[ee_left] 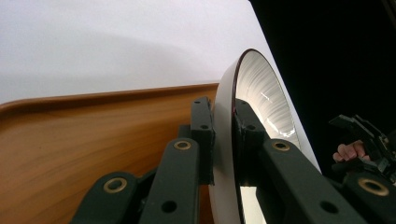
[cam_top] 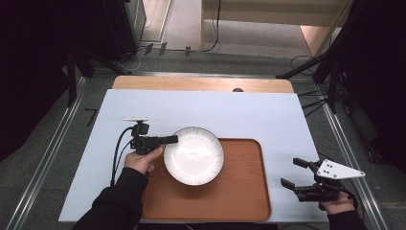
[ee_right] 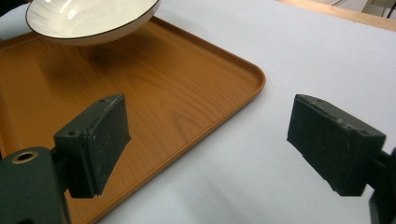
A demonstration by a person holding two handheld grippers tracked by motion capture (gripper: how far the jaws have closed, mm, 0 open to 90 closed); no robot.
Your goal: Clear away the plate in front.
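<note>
From above, a white sheet point(cam_top: 201, 108) covers the table and a wooden tray point(cam_top: 239, 191) lies on its near half. The left gripper point(cam_top: 170, 140) reaches in from the tray's left side and pinches the left rim of a white plate point(cam_top: 194, 155), which sits over the tray's upper left corner (part of it overhangs the sheet). The left hand point(cam_top: 142, 160) wraps the gripper's handle. Well apart, off the tray's right edge, the right gripper point(cam_top: 291, 173) rests in the right hand point(cam_top: 337, 203) with its jaws spread and nothing between them; a grey three-cornered plate point(cam_top: 340, 170) tops it.

Along the left gripper point(ee_left: 223, 121), its jaws are clamped on the plate point(ee_left: 261, 88), one on each face of the rim, with the tray point(ee_left: 84, 140) beneath. The other gripper point(ee_left: 369, 140) shows at far right.

Along the right gripper point(ee_right: 210, 135), its jaws stand wide apart over the tray's point(ee_right: 187, 79) corner and the sheet point(ee_right: 303, 56); the plate point(ee_right: 88, 18) is held just above the tray, casting a shadow on it.
</note>
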